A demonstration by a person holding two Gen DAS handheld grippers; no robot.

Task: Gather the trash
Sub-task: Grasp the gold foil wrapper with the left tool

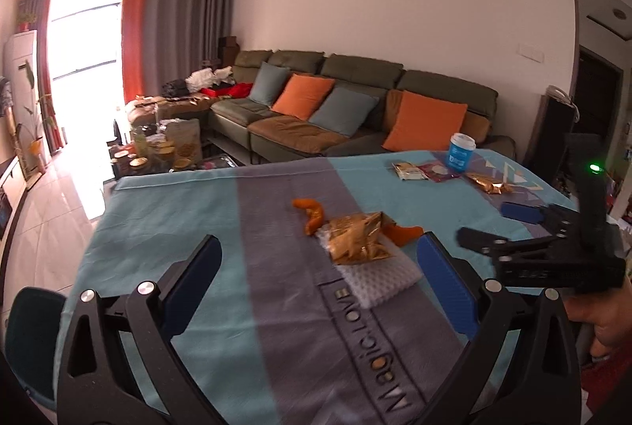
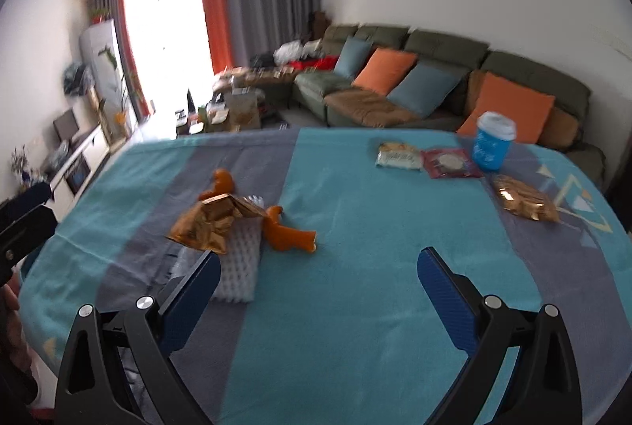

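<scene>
1. Mid-tabletop: gold wrapper [image 1: 357,237] atop white foam [image 1: 379,277], orange peel [image 1: 310,213] touching.
2. Straight ahead of left gripper [image 1: 320,259], nearer; spread wide, empty.
3. Right gripper [image 2: 320,267]: wide, empty, wrapper left of fingers.

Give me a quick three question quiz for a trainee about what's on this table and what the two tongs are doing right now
1. True or false: the left tongs are shut on the crumpled gold foil wrapper.
2. Which item stands upright at the table's far end?
A. the blue paper cup with a white lid
B. the dark red flat sachet
C. the orange peel pieces
3. Fill in: the near gold wrapper lies partly on top of a white ____ foam fruit net.

Key:
1. False. Both the left and the right tongs are open and hold nothing.
2. A
3. Mesh
</scene>
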